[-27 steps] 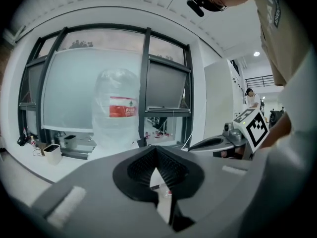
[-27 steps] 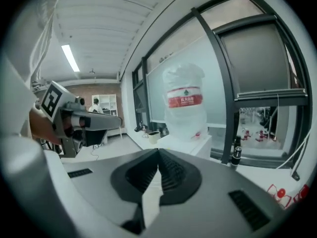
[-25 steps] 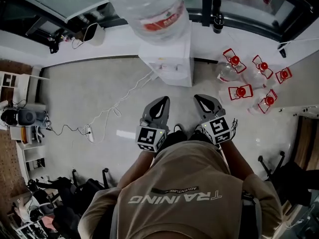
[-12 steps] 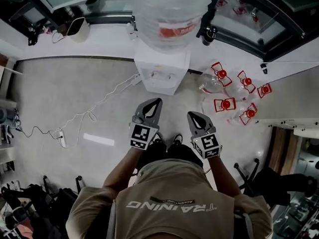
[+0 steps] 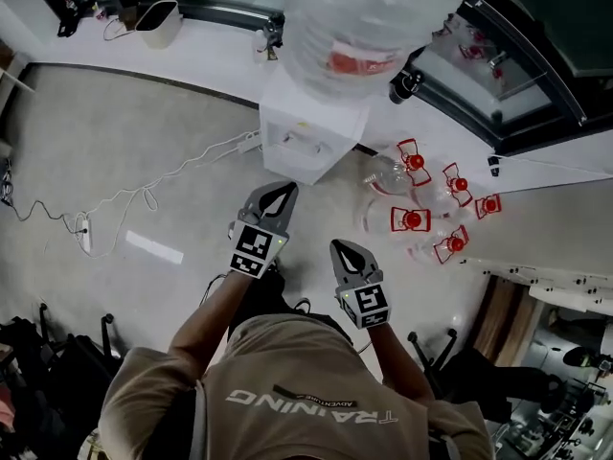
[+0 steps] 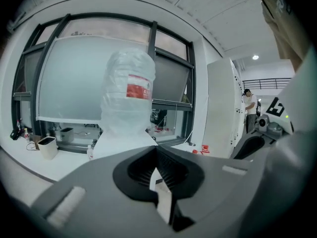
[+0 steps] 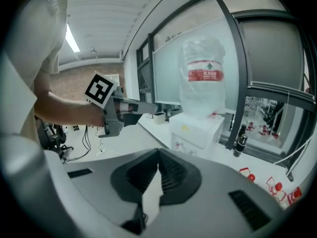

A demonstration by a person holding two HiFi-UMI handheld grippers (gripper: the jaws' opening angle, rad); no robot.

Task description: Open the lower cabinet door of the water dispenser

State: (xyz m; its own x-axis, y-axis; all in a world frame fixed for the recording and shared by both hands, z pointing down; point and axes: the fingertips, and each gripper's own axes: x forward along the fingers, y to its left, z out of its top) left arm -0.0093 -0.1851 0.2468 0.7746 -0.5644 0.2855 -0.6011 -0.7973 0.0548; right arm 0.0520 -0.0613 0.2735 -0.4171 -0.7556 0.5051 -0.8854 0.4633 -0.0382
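Hovering at frame centre, the left tool (image 5: 285, 189) and right tool (image 5: 341, 246) sit fully closed and empty, below the water dispenser (image 5: 308, 140).

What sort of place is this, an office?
Probably an office or workshop: a water dispenser beside large windows, spare water bottles on the floor, and a power strip with a long cable.

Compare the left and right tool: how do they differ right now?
Left tool reaches further forward, close to the water dispenser; right tool sits further back, nearer the person's torso. Left tool's view has the bottle almost dead ahead; right tool's view has it right of centre, plus the left tool. Shared: both shut and empty.
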